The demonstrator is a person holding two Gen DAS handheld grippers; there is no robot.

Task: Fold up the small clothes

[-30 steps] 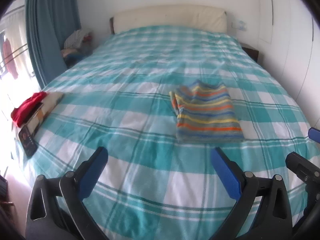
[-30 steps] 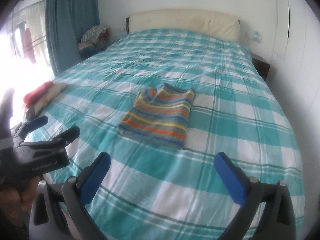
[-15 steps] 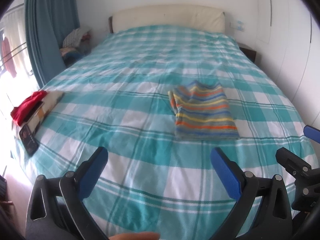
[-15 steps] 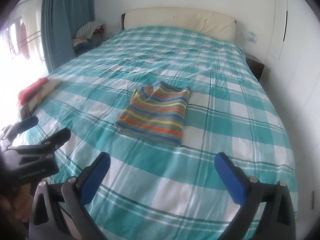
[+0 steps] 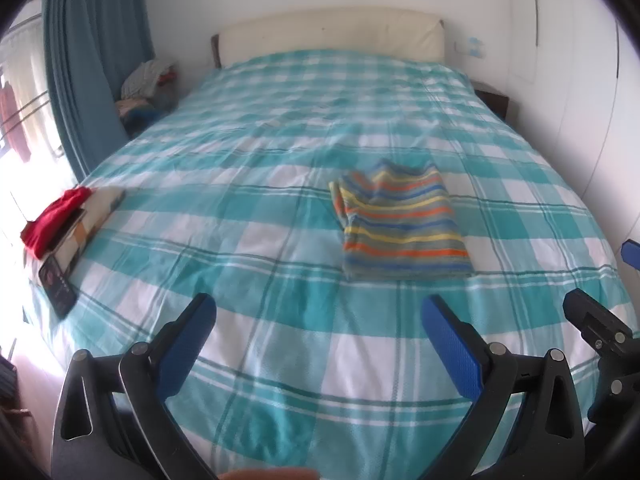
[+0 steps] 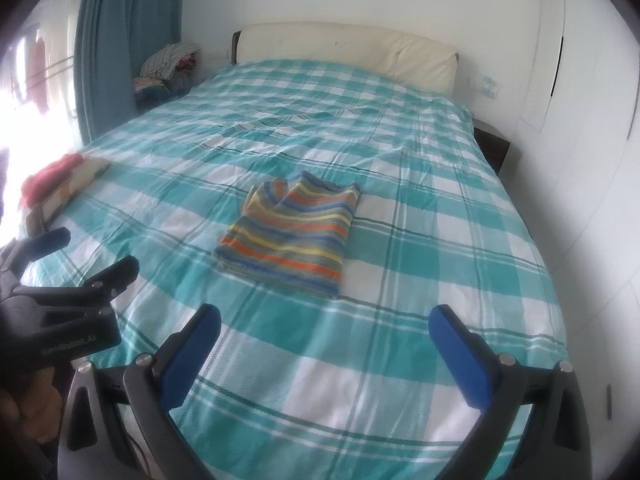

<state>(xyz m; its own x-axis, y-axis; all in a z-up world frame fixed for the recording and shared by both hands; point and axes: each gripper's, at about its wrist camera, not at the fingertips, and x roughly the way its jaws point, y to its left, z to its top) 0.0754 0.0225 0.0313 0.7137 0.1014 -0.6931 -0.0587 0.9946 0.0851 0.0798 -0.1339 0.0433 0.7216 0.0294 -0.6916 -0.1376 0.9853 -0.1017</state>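
A small striped garment (image 5: 402, 224), folded into a neat rectangle, lies on the teal checked bed (image 5: 280, 152), right of centre. It also shows in the right wrist view (image 6: 294, 232) at the middle of the bed (image 6: 420, 208). My left gripper (image 5: 318, 316) is open and empty, held above the foot of the bed, well short of the garment. My right gripper (image 6: 324, 328) is open and empty, likewise back from the garment. The left gripper also shows at the left edge of the right wrist view (image 6: 92, 256).
A red cloth (image 5: 54, 216) lies on a flat board (image 5: 86, 224) at the bed's left edge, with a dark phone (image 5: 57, 286) next to it. A cream headboard (image 5: 332, 36), a blue curtain (image 5: 88, 72) and a clothes pile (image 5: 146, 80) stand at the back left. A white wall runs along the right.
Both grippers have drawn back and up from the bed, so the folded garment looks smaller and farther. Both stay open.
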